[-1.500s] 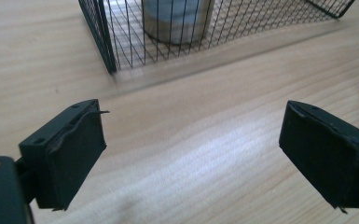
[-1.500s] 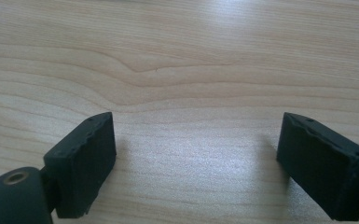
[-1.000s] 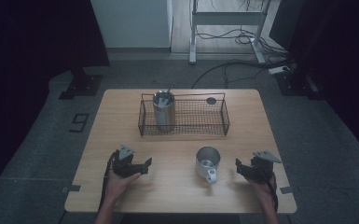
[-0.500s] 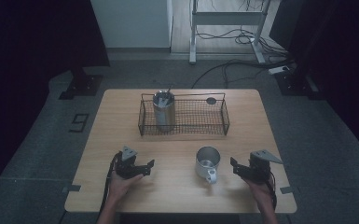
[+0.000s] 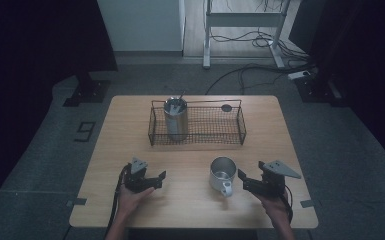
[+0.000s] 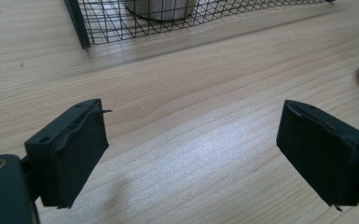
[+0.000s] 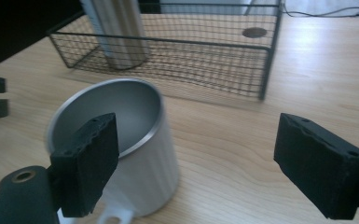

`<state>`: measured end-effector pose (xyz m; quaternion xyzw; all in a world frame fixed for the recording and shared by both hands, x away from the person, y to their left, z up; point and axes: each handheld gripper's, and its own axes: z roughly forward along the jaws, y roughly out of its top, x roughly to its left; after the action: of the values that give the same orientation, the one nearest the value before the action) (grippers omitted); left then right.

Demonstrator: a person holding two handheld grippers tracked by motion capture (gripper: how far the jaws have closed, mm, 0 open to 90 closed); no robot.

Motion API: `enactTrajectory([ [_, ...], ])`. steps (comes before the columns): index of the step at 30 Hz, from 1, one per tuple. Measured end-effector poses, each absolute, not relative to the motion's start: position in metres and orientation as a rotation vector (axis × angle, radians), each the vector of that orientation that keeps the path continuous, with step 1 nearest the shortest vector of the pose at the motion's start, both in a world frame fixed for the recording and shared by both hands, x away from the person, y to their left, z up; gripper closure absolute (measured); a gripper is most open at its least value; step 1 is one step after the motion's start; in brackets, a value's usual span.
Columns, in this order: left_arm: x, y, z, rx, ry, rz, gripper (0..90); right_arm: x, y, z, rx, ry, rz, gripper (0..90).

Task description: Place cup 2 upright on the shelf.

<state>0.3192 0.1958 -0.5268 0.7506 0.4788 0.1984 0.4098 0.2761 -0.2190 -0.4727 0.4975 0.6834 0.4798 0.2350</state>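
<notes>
- Left gripper (image 5: 159, 178): its fingers (image 6: 70, 154) stand apart and have just been closing a little. Nothing lies between them but bare worktop (image 5: 190, 205). The wire basket (image 5: 200, 144) lies well ahead of the fingertips, with a tall steel tumbler (image 5: 176, 120) upright inside it.
- Mug (image 5: 222, 172): it stands upright on the worktop with its mouth up, well to the right of the left fingers and just in front of the right ones. In the right gripper view the mug (image 7: 121, 154) sits against the inner side of the left-hand finger (image 7: 91, 163). I cannot tell whether they touch. Its handle (image 5: 226, 189) points towards the person, near the base of that finger.
- Handling, as a judgement: the mug looks like thin, rigid metal. It is probably light, not fragile and unlikely to give under pressure. The smooth, finely ribbed wall may slip or rotate in a light pinch.
- Where to hold, as a judgement: one finger inside the rim and one outside would grip the wall securely. Spanning the whole body would need a wide opening.
- Right gripper (image 5: 243, 180): its fingers are released and spread wide, gripping nothing. The right-hand finger (image 7: 321, 163) is over bare worktop, well clear of the mug.
</notes>
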Motion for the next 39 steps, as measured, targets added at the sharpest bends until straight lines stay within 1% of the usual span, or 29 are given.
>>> enactTrajectory([
  [5,0.320,0.196,-0.529,1.898,1.210,0.494,8.6,0.273,-0.209,-0.468,1.331,1.898,1.336,13.2],
  [16,0.319,0.193,-0.531,1.919,1.212,0.484,8.6,0.274,-0.182,-0.471,1.291,1.978,1.321,11.6],
  [21,0.319,0.193,-0.533,1.925,1.215,0.482,8.6,0.277,-0.174,-0.472,1.293,1.995,1.299,8.5],
  [30,0.319,0.192,-0.534,1.931,1.211,0.475,8.7,0.282,-0.164,-0.475,1.304,2.010,1.278,0.0],
  [39,0.318,0.191,-0.534,1.940,1.209,0.478,8.7,0.288,-0.153,-0.482,1.304,2.012,1.217,0.0],
])
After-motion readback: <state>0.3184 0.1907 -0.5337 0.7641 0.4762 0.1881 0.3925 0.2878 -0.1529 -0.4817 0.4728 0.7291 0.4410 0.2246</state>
